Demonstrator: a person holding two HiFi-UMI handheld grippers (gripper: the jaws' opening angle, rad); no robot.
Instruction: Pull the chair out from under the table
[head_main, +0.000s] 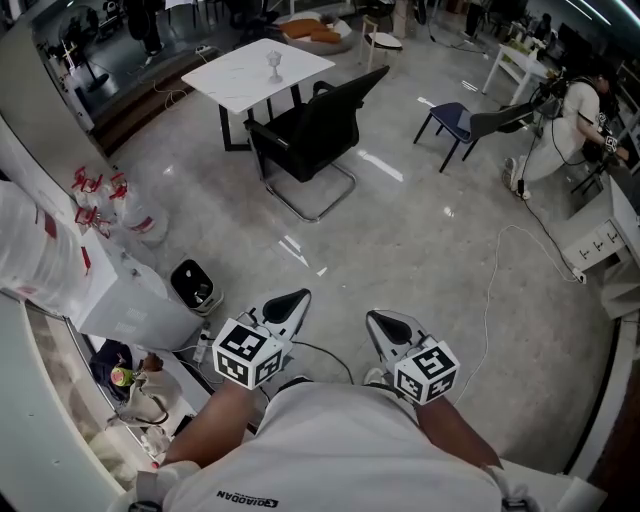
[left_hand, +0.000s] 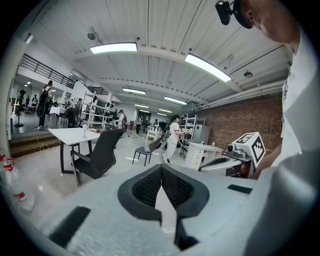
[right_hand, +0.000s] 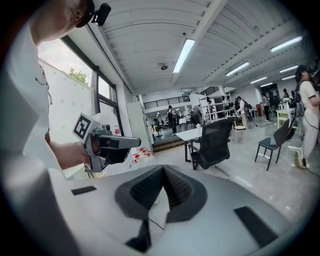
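A black office chair (head_main: 310, 135) stands on the grey floor, its seat tucked partly under a white table (head_main: 232, 78) at the far middle. A glass goblet (head_main: 274, 65) stands on the table. Both grippers are held close to my body, well short of the chair. My left gripper (head_main: 297, 300) is shut with nothing in it, and so is my right gripper (head_main: 378, 320). The left gripper view has the shut jaws (left_hand: 161, 167) pointing into the room with the chair (left_hand: 102, 152) off to the left. In the right gripper view the chair (right_hand: 215, 142) lies ahead right of the shut jaws (right_hand: 163, 169).
A white block (head_main: 140, 300), a black bin (head_main: 195, 285) and bottles (head_main: 140, 215) line the left. A blue chair (head_main: 450, 120) and a person (head_main: 575, 120) are at the far right. A cable (head_main: 495, 270) runs across the floor, near a white drawer unit (head_main: 600, 240).
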